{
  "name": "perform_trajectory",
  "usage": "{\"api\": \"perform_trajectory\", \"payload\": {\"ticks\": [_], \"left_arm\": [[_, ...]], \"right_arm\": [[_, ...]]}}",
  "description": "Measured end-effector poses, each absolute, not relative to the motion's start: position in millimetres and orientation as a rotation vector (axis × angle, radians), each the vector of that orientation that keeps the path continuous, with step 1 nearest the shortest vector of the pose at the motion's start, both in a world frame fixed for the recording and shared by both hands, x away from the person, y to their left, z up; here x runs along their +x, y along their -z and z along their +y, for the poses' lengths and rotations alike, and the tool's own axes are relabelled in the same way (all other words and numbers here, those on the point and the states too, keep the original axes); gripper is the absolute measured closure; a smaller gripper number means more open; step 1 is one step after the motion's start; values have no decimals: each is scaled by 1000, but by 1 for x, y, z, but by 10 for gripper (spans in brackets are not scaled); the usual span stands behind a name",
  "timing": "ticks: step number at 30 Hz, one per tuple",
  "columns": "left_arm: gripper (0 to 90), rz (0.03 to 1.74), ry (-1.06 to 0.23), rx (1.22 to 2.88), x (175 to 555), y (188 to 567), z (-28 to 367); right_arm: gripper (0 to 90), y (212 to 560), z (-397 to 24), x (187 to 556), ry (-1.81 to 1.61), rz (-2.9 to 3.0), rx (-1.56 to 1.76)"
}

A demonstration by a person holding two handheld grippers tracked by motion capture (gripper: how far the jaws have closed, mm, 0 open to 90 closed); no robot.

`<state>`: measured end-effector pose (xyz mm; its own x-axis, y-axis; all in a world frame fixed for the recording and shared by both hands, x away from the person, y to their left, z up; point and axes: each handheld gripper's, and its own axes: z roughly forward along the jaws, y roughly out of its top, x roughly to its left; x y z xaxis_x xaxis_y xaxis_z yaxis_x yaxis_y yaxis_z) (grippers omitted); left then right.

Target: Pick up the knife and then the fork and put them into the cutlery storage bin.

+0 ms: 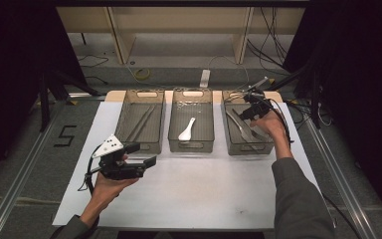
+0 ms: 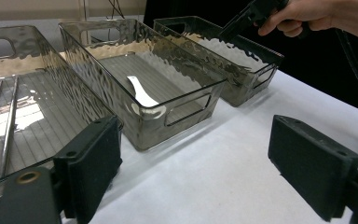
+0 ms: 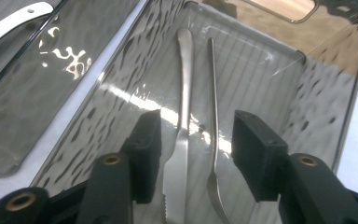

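Two utensils (image 3: 186, 140) lie between right tongs (image 3: 193, 154).

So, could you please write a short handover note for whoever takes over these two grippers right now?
Left hand-held gripper: open, holding nothing, over the white mat in front of the left bin, which holds two thin metal sticks.
Right hand-held gripper: open, lowered into the right bin, jaws either side of the knife and the second utensil, gripping neither.
Middle bin: white spoon.
Done: nothing lifted.
Left: close on one utensil and lift it out.
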<state>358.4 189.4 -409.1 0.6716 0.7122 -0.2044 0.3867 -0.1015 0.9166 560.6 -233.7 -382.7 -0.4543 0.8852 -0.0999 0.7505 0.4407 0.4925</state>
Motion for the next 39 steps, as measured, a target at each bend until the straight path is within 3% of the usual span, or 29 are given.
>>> {"api": "perform_trajectory", "payload": {"ticks": [14, 39], "left_arm": [[162, 895, -346, 1723, 359, 410, 189], [162, 894, -345, 1725, 359, 410, 189]], "right_arm": [[368, 366, -228, 543, -739, 2331, 1401], [318, 363, -203, 457, -1134, 2260, 1226]]}}
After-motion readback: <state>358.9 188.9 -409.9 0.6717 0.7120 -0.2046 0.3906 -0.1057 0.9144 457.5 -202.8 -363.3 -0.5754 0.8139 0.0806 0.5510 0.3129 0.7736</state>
